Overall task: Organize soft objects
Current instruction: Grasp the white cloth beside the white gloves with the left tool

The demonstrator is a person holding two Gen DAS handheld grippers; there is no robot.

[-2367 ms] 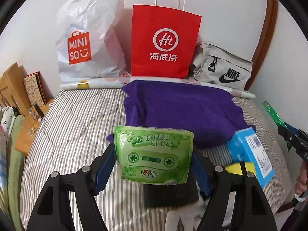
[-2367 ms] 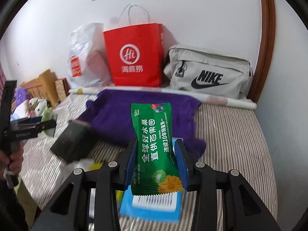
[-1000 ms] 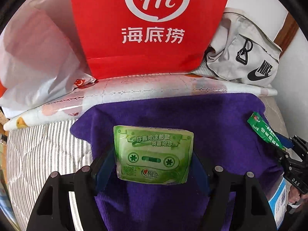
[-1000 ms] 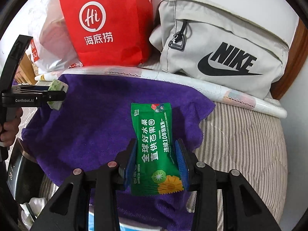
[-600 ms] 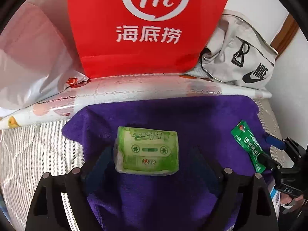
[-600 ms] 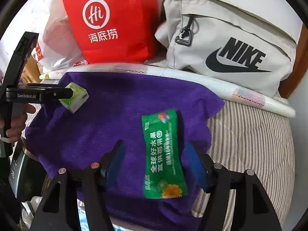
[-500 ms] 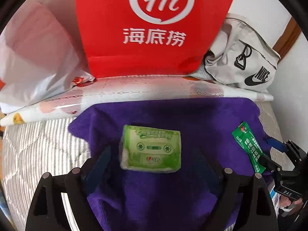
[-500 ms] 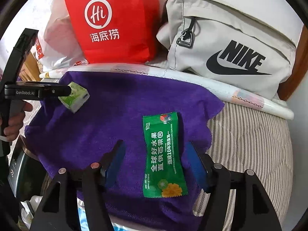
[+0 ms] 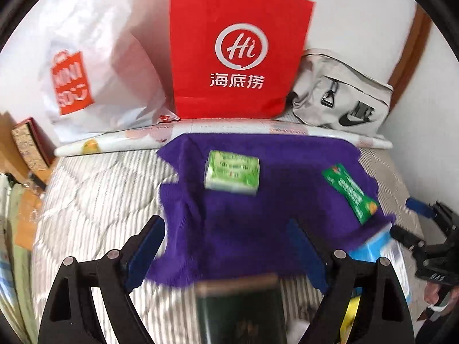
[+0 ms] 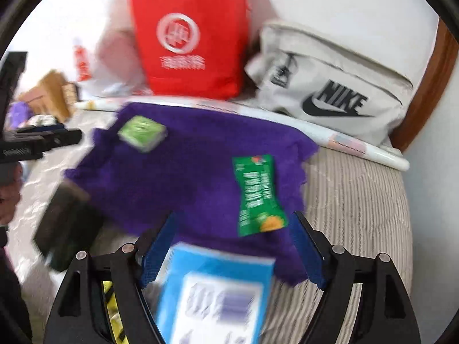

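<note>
Both packs have just been released onto the purple towel (image 9: pixel 258 215) on the bed (image 9: pixel 94 200): the light green tissue pack (image 9: pixel 232 175) toward its back, the dark green snack packet (image 10: pixel 258 195) toward its right edge. The left gripper (image 9: pixel 226 255) is wide open and empty; the right gripper (image 10: pixel 232 252) is still opening, gripping nothing. The red paper bag (image 9: pixel 235 48), white plastic bag (image 9: pixel 94 66) and grey sling bag (image 10: pixel 330 91) stand behind, contents hidden.
</note>
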